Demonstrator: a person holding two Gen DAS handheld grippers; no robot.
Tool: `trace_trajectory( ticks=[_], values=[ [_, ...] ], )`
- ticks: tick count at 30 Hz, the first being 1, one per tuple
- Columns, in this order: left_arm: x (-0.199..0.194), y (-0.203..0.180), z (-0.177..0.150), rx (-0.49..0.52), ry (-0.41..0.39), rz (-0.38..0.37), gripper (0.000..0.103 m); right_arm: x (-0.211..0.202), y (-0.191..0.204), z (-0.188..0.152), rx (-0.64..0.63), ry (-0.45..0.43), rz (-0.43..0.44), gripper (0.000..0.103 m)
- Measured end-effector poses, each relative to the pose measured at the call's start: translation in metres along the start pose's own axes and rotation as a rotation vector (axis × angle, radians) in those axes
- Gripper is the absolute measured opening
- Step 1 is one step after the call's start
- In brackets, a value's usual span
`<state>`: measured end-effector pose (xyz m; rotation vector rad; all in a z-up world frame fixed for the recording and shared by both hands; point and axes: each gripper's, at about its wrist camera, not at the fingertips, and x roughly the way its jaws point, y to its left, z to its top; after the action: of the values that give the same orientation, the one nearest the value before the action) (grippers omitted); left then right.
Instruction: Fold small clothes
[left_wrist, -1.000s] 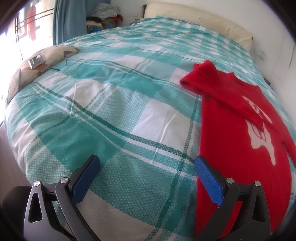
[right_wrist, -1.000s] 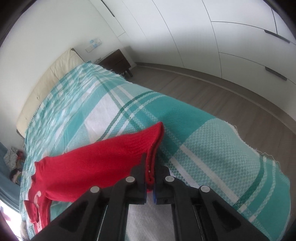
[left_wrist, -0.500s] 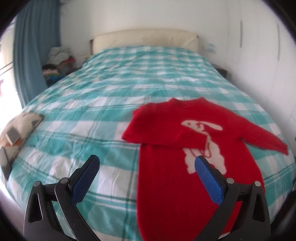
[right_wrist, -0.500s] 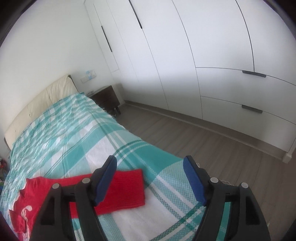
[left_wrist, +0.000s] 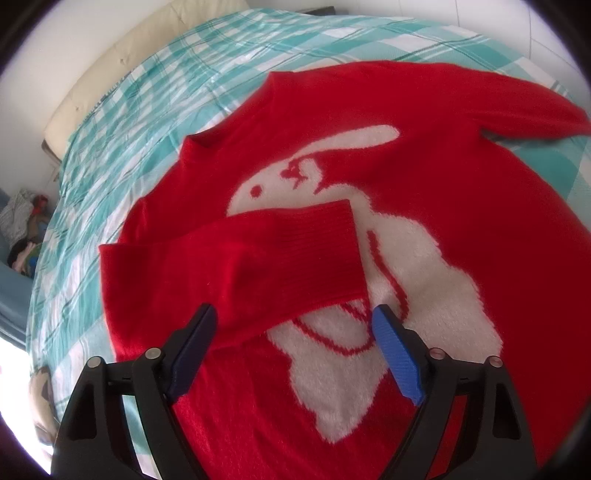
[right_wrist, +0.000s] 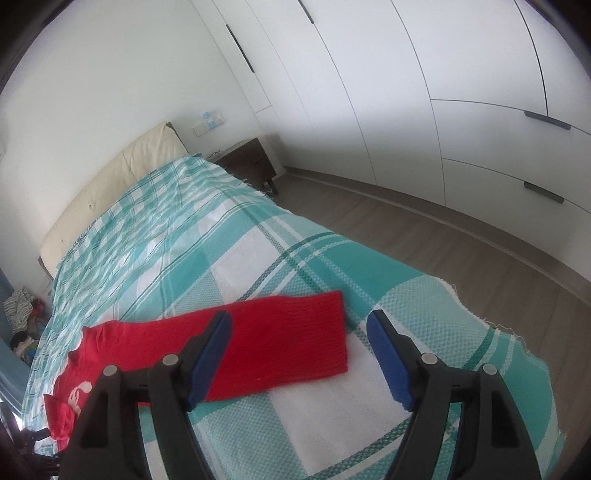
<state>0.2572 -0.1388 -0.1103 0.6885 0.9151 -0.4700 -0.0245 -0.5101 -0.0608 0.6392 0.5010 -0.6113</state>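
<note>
Fingers (right_wrist: 388, 354) of the right gripper (right_wrist: 299, 354) stand apart and empty over the red sweater's outstretched sleeve (right_wrist: 288, 339); the left gripper (left_wrist: 291, 350), jaws just narrowing yet still empty, hangs over the folded sleeve (left_wrist: 258, 266): pinch the right cuff squarely, then lay it across the rabbit (left_wrist: 406, 266).

White wardrobe (right_wrist: 424, 110), wooden floor (right_wrist: 424, 236), dark nightstand (right_wrist: 251, 162), cream headboard (right_wrist: 122, 173).

Red knit sweater (left_wrist: 461, 177), laid flat on bed.
White rabbit motif (left_wrist: 388, 280) faces up. One sleeve (left_wrist: 236, 266) folded across the chest toward 3 o'clock, ribbed cuff overlapping motif. Other sleeve (right_wrist: 280, 343) extended straight, flat on the plaid bedspread (right_wrist: 258, 251).
</note>
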Motion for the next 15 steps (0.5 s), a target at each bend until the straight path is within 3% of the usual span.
trace_trajectory(
  ticks=[3,5,7,8,10,12,15],
  values=[
    [0.007,-0.001,0.005,0.012,-0.019,-0.018,0.081,0.005,0.01,-0.002,-0.035,0.011,0.021,0.075],
    [0.01,-0.001,0.008,0.013,-0.03,-0.044,0.072,0.005,0.017,-0.005,-0.07,0.013,0.024,0.075],
    [0.012,-0.001,0.01,-0.014,-0.023,-0.099,0.043,0.007,0.023,-0.007,-0.099,0.016,0.026,0.075],
    [0.013,0.001,0.009,-0.039,-0.022,-0.113,0.036,0.007,0.026,-0.008,-0.109,0.018,0.028,0.075],
    [0.013,0.005,0.008,-0.078,-0.03,-0.072,0.008,0.009,0.03,-0.009,-0.123,0.024,0.032,0.075],
    [0.006,0.022,0.004,-0.153,-0.045,-0.089,0.007,0.011,0.032,-0.011,-0.132,0.03,0.037,0.075],
    [-0.021,0.079,-0.013,-0.371,-0.116,-0.09,0.007,0.009,0.036,-0.012,-0.148,0.026,0.05,0.075]
  ],
)
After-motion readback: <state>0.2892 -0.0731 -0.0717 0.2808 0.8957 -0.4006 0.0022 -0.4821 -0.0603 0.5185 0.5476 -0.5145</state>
